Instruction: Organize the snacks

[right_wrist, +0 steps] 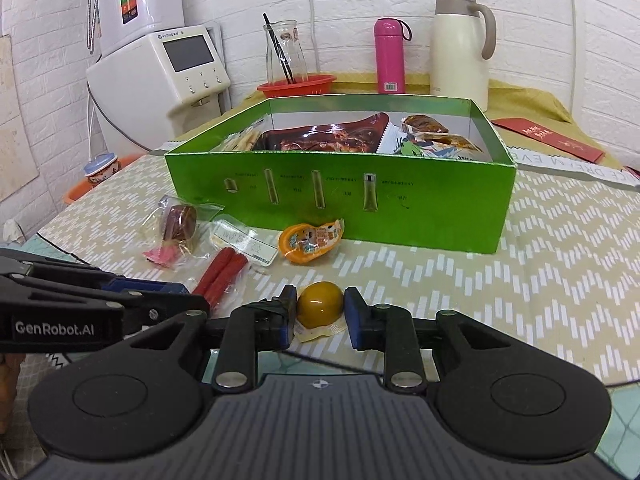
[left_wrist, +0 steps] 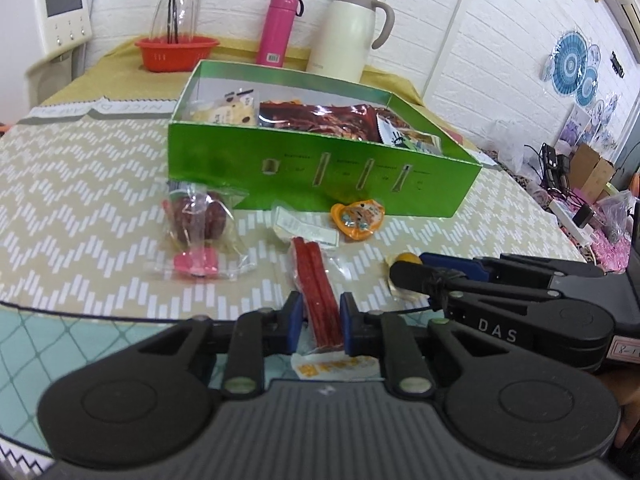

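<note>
A green box (left_wrist: 320,176) (right_wrist: 340,200) holding several snack packs stands on the table. In front of it lie a clear pack of dark red sweets (left_wrist: 196,220) (right_wrist: 176,224), an orange jelly cup (left_wrist: 358,218) (right_wrist: 312,242), a red sausage stick pack (left_wrist: 318,292) (right_wrist: 222,272) and a yellow jelly cup (right_wrist: 320,306) (left_wrist: 408,258). My left gripper (left_wrist: 320,320) is shut on the red sausage stick pack at the table's near edge. My right gripper (right_wrist: 320,308) is shut on the yellow jelly cup, just right of the left gripper.
Behind the box stand a red basket (left_wrist: 176,52) with a glass carafe (left_wrist: 176,4), a pink bottle (left_wrist: 278,28) and a cream thermos jug (left_wrist: 348,32). A white water dispenser (right_wrist: 160,76) is at the far left. Red envelopes (right_wrist: 548,138) lie at the right.
</note>
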{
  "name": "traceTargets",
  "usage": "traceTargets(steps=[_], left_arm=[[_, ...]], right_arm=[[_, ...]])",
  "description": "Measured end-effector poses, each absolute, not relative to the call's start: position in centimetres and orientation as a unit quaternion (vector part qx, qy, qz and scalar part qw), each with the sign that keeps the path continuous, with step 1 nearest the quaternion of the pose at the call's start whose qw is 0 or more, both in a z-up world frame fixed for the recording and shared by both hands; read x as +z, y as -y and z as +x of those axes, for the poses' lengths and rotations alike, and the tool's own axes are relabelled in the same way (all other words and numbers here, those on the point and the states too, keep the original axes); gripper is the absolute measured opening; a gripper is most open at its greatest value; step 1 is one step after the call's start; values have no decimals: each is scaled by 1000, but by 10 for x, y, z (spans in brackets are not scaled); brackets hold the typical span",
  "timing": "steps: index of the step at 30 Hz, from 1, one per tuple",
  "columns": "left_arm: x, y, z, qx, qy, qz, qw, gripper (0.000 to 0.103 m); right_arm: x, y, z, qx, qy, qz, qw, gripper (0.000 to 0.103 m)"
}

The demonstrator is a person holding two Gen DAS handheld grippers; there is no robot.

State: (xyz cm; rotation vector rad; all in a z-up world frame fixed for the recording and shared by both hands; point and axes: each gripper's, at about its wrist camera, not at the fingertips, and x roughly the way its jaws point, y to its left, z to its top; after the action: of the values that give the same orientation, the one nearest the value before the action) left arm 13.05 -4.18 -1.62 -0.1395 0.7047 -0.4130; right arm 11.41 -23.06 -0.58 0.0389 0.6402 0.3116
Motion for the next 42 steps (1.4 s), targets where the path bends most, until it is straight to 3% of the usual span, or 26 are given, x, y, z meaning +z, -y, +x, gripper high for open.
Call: traceTargets(steps=[16, 25, 32, 39, 40, 41, 42], left_arm=[[39, 30, 106, -240, -267, -88, 929, 1], [79, 39, 159, -233, -227, -91, 941, 0], [71, 45, 212, -218, -253, -114, 936, 0], [48, 33, 166, -256, -277, -45, 925, 1], [42, 32, 163, -275, -295, -47, 914, 12], [34, 32, 160, -286, -311, -50, 905, 33], [28, 34, 158, -288, -316, -50, 902, 73]], right_arm=[[29, 244, 94, 146, -244, 25, 958, 46], [49, 241, 129, 130, -205, 12, 970, 46], [45, 240, 177, 105, -215, 4, 971, 46], [39, 247, 153, 119, -211, 9, 970, 46], [36, 248, 148, 118, -218, 11, 969, 46], [33, 249, 144, 119, -223, 11, 967, 46], [29, 250, 139, 122, -230, 12, 965, 46]])
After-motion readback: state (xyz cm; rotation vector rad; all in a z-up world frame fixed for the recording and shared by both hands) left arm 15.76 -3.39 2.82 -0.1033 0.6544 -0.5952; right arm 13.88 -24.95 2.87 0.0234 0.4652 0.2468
